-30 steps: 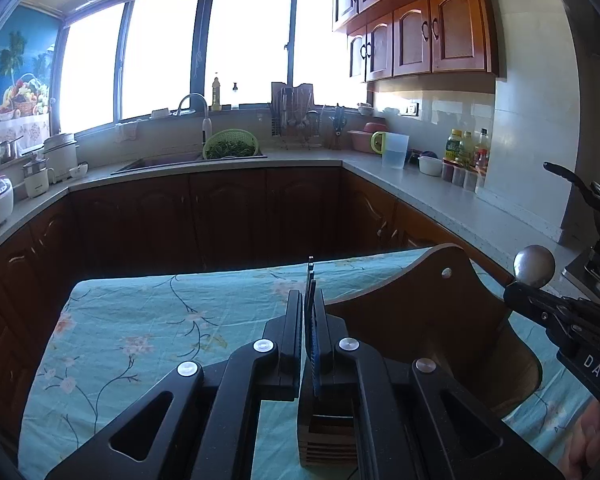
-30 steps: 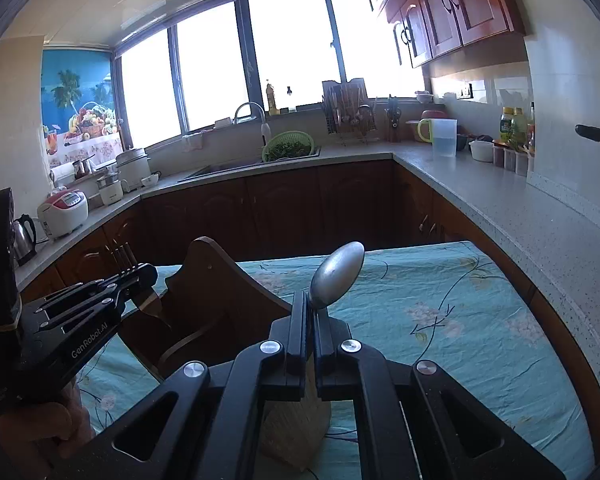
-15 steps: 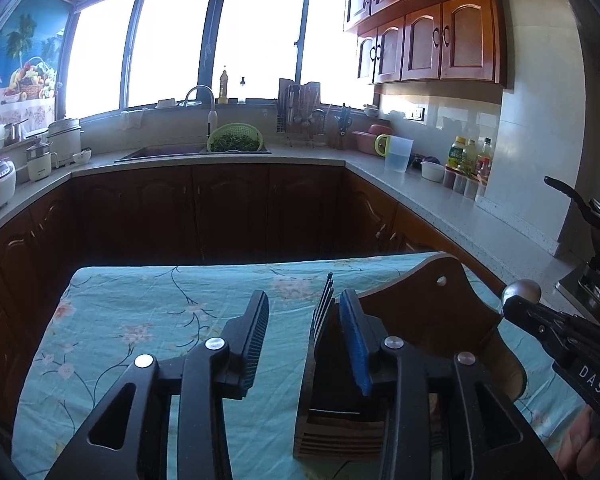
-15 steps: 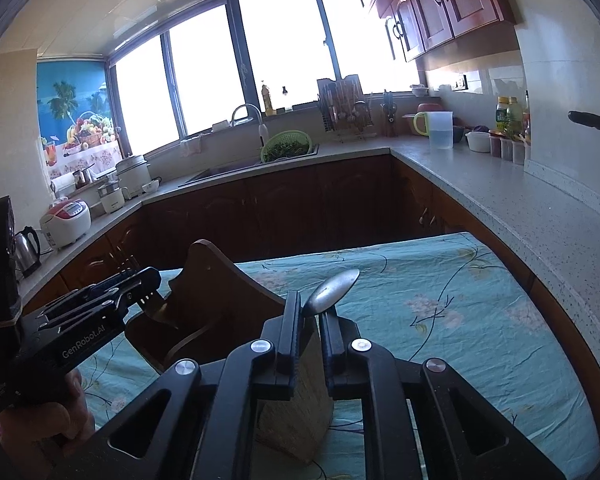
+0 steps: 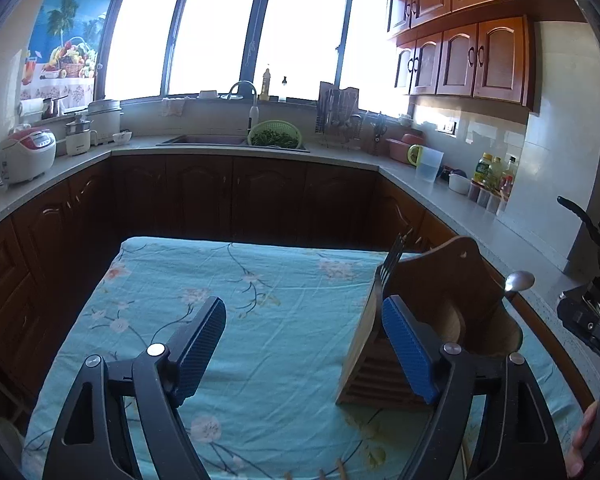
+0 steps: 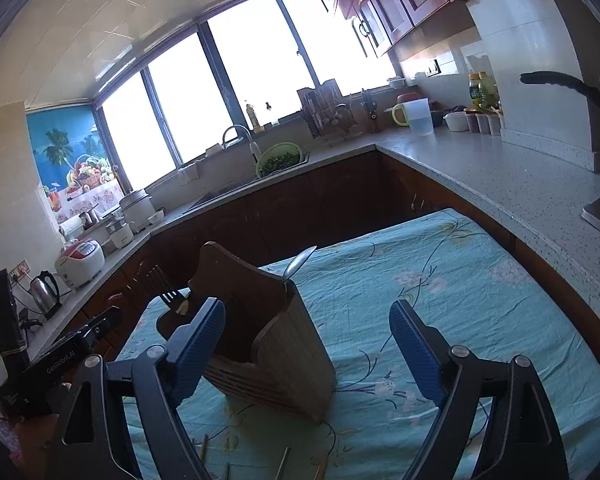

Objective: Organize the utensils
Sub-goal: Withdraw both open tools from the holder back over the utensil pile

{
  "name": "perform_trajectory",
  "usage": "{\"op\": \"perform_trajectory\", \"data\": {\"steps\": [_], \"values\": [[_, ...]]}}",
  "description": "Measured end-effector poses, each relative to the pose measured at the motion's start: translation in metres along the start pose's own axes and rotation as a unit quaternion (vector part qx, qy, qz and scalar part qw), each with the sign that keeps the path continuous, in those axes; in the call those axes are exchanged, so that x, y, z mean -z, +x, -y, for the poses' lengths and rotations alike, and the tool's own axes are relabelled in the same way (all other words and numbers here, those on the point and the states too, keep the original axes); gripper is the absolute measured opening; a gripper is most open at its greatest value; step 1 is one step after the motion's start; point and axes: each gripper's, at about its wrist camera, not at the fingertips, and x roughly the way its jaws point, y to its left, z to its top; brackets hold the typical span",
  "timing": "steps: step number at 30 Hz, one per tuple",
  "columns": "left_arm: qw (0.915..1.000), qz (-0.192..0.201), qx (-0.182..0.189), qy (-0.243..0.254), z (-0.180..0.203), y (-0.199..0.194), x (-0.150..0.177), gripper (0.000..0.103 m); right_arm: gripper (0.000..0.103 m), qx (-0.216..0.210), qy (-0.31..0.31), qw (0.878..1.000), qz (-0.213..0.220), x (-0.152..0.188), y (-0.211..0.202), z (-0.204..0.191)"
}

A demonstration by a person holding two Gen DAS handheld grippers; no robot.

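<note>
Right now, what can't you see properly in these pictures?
- Fork handle: left wrist view, hidden inside the wooden holder.
- Spoon handle: right wrist view, behind the holder's wall.
- Thin sticks on the tablecloth: cut off by the bottom edge.
- Outside the windows: washed out by glare.

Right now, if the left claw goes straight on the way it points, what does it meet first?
Probably the tablecloth between its open jaws; the wooden holder stands just right of that line, though depth is unclear.

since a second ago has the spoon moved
Yes. The spoon has left the right gripper, whose jaws now stand open, and sits low in the wooden holder, bowl up, near the fork.
</note>
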Motion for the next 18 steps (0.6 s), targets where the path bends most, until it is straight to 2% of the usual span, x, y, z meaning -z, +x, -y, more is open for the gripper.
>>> {"op": "perform_trajectory", "data": {"steps": [1, 4, 14, 18], "values": [[1.0, -0.002, 0.0, -0.002, -0.002, -0.006, 0.006, 0.081, 0.094, -0.003, 0.003, 1.0, -0.002, 0.002, -0.005, 0.0], [0.9999, -0.013, 0.0, -0.008, -0.007, -0.025, 0.018, 0.082, 0.097, -0.013, 0.013, 1.0, -0.002, 0.012, -0.023, 0.0], [0.9971, -0.059, 0.003, -0.049, -0.023, -0.089, 0.055, 0.082, 0.1, -0.023, 0.015, 1.0, -0.015, 0.055, -0.08, -0.01], [0.9953, -0.072, 0.006, -0.065, -0.027, -0.111, 0.067, 0.082, 0.1, -0.014, 0.018, 0.999, -0.025, 0.073, -0.096, -0.009]]}}
